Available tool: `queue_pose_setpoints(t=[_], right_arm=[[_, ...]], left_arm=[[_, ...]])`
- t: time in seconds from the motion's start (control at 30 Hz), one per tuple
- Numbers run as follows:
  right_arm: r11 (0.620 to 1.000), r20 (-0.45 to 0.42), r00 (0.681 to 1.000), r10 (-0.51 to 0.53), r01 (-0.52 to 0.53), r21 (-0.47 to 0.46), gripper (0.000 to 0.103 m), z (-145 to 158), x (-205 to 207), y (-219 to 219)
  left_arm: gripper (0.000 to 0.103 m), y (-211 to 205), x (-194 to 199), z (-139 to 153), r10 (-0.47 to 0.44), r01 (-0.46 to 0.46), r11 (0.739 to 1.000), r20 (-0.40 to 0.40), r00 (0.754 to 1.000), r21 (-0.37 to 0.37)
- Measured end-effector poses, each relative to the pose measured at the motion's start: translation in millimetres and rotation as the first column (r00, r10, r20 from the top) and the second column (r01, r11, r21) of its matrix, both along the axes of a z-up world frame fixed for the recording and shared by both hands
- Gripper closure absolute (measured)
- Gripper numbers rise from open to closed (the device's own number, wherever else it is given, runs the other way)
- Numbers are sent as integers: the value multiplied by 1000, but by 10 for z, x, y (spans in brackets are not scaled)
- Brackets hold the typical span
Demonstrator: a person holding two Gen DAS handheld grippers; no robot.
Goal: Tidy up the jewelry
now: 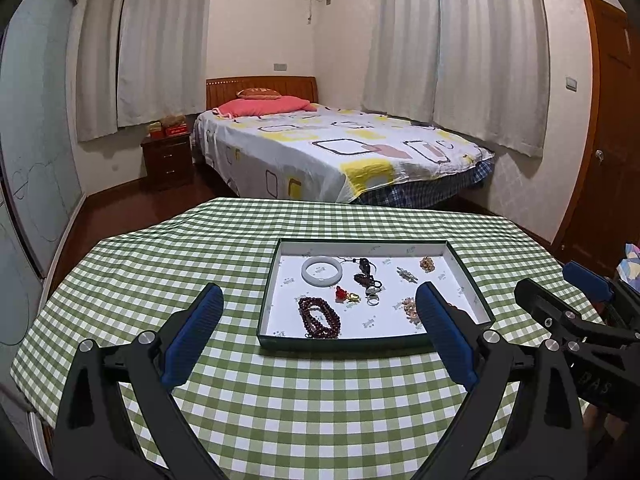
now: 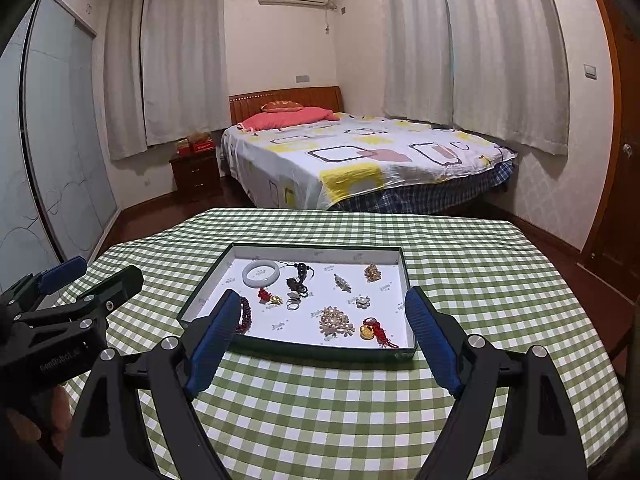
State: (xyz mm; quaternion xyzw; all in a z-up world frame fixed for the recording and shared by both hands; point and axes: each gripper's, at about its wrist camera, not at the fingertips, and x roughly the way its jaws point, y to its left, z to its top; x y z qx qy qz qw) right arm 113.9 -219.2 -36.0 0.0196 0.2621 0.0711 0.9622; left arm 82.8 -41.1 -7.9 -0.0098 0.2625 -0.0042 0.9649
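Jewelry lies in box (image 2: 296, 350) on checked cloth, ahead of both grippers. Right gripper (image 2: 320, 332) fingers spread wide, empty; pearl cluster (image 2: 336, 321) sits between them, just ahead. Left gripper (image 1: 320, 322) spread too, empty; red beads (image 1: 320, 317) between its fingers.

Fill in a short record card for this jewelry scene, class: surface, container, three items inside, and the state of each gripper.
Surface: table with green checked cloth
Container: shallow open box, white inside
Item 1: white bangle, far left corner
Item 2: dark red bead string, near left
Item 3: gold charm with red cord, near right
Left gripper: open, empty
Right gripper: open, empty
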Motion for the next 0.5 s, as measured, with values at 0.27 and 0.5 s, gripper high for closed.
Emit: queue_pose_setpoints(t=[0.27, 0.5], right_arm=[[1000, 6, 1000, 0, 0, -5, 22, 21, -34, 27], [1000, 8, 1000, 1, -1, -6, 22, 25, -36, 32]], left_arm=[[9, 25, -18, -10, 8, -8, 1000, 1, 1000, -4], [9, 40, -21, -15, 10, -10, 1000, 2, 1000, -5]])
